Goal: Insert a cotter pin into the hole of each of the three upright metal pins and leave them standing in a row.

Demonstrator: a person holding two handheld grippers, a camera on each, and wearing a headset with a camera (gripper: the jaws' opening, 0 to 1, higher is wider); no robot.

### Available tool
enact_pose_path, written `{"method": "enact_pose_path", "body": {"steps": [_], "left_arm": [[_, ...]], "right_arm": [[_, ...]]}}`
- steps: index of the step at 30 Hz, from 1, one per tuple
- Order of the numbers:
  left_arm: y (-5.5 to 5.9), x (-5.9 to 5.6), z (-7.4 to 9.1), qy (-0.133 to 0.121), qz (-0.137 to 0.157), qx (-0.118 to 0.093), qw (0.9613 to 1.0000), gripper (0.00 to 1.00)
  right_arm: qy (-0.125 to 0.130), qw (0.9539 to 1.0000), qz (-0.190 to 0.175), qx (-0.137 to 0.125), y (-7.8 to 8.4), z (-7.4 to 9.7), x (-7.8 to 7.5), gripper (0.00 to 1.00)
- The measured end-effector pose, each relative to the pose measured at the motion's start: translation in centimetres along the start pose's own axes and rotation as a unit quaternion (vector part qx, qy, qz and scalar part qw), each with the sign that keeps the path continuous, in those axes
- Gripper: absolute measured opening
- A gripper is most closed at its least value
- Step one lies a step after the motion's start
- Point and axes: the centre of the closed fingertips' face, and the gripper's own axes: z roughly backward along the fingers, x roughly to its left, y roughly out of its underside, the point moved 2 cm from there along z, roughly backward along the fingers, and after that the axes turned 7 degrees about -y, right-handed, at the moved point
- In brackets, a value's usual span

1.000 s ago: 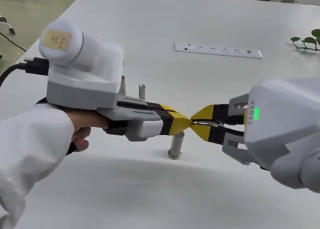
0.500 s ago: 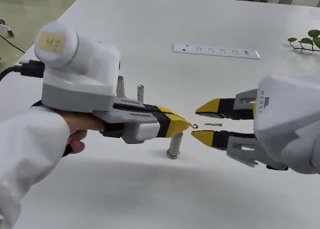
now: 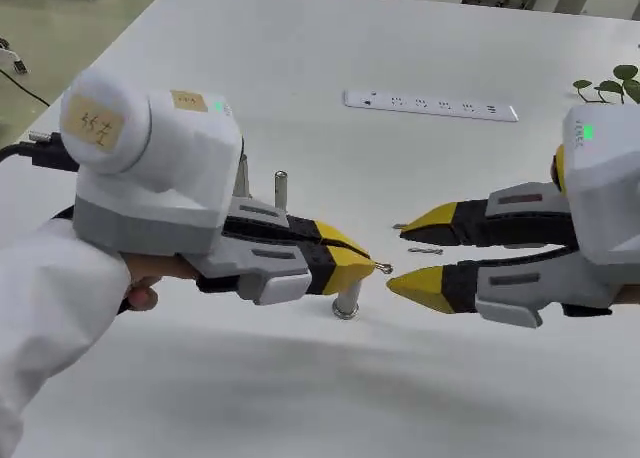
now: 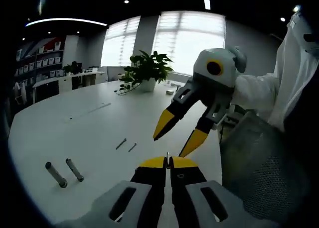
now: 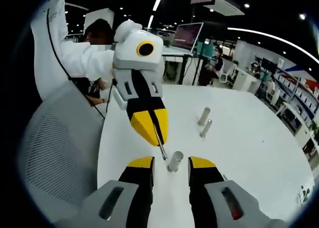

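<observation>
My right gripper (image 3: 397,255) has let go and backed off toward 3 o'clock, jaws wide, while my left gripper (image 3: 362,262) pinches the cotter pin (image 3: 383,268) at its tips. A power strip (image 3: 430,104) lies at 12 o'clock, a leafy sprig (image 3: 608,81) at 2, and a loose cotter pin (image 3: 425,250) between my right jaws. 1 steel metal pin (image 3: 348,300) stands upright just under the left tips, partly hidden, and 2 other metal pins (image 3: 282,186) stand at 10 o'clock.

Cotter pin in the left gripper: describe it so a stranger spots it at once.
On the white table, find the left gripper. The cotter pin juts from its shut yellow tips; the two other cotter pins lie loose on the table.
</observation>
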Motion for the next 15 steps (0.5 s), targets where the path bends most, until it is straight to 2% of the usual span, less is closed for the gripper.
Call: {"method": "enact_pose_path", "body": {"steps": [1, 2, 12, 15], "left_arm": [[0.0, -0.1, 0.0, 0.001, -0.004, 0.000, 1.0000, 0.00], [0.0, -0.2, 0.0, 0.005, -0.007, 0.000, 1.0000, 0.00], [0.1, -0.5, 0.2, 0.023, -0.052, -0.011, 0.9983, 0.00], [0.1, -0.7, 0.2, 0.028, -0.061, -0.012, 0.9977, 0.00]], "right_arm": [[-0.010, 0.9999, -0.008, -0.001, 0.1, -0.1, 0.2, 0.22], [-0.008, 0.9998, -0.019, -0.006, 0.1, -0.2, 0.3, 0.21], [-0.043, 0.9985, -0.035, -0.001, 0.5, -0.7, 1.7, 0.17], [-0.057, 0.9974, -0.043, -0.006, 0.5, -0.9, 2.1, 0.14]]}}
